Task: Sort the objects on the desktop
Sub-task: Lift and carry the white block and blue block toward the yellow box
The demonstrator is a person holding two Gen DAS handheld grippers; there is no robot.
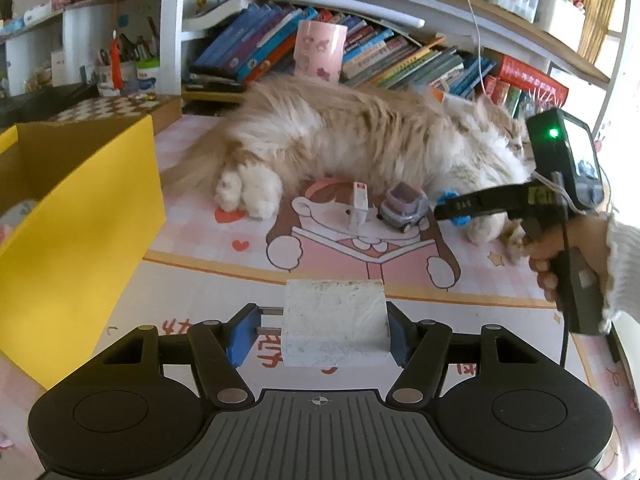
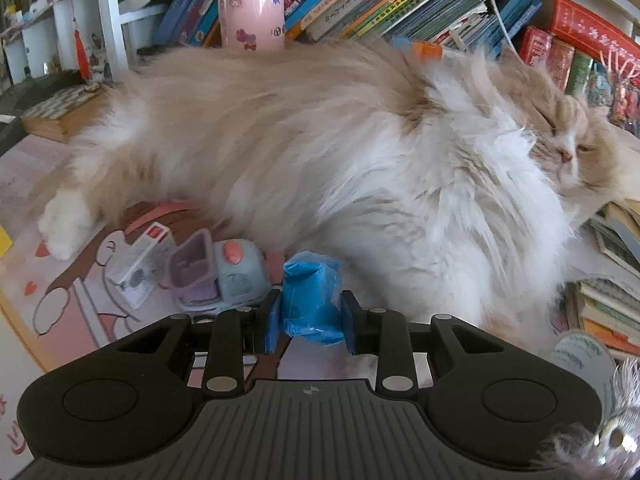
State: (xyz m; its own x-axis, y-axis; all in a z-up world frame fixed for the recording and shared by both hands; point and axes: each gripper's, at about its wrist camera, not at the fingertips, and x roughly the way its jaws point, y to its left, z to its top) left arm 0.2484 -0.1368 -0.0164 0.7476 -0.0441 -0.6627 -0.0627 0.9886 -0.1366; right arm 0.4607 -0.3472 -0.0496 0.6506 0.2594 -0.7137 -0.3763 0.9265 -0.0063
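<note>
Between the left gripper's (image 1: 320, 330) blue fingers (image 1: 240, 336), clamped tight: a white charger block (image 1: 334, 322), prongs poking out toward the left finger, held just above the bench (image 1: 460, 320) and its cartoon mat. Off to the left of those fingers, sat a yellow cardboard box (image 1: 80, 240), open at the top. Farther ahead of the fingertips, stood a small white box (image 1: 358, 208) with a red tip, and just to its right a purple-and-grey toy car (image 1: 402, 208).

Over on the other side, same deal: right gripper (image 2: 311, 312) squeezed shut on a crumpled blue bag (image 2: 312, 300), pinched from both sides by the fingers (image 2: 272, 324). Just left of the fingers, saw the toy car again and the little white box beyond it, both resting on the mat.

Directly ahead of both sets of fingers, sprawled on its side across the bench, a huge fluffy cream-and-white cat (image 2: 340, 152), eyes shut, totally unbothered. Behind the cat, a pink cup (image 2: 251, 4) and a messy row of leaning books (image 2: 380, 0).
</note>
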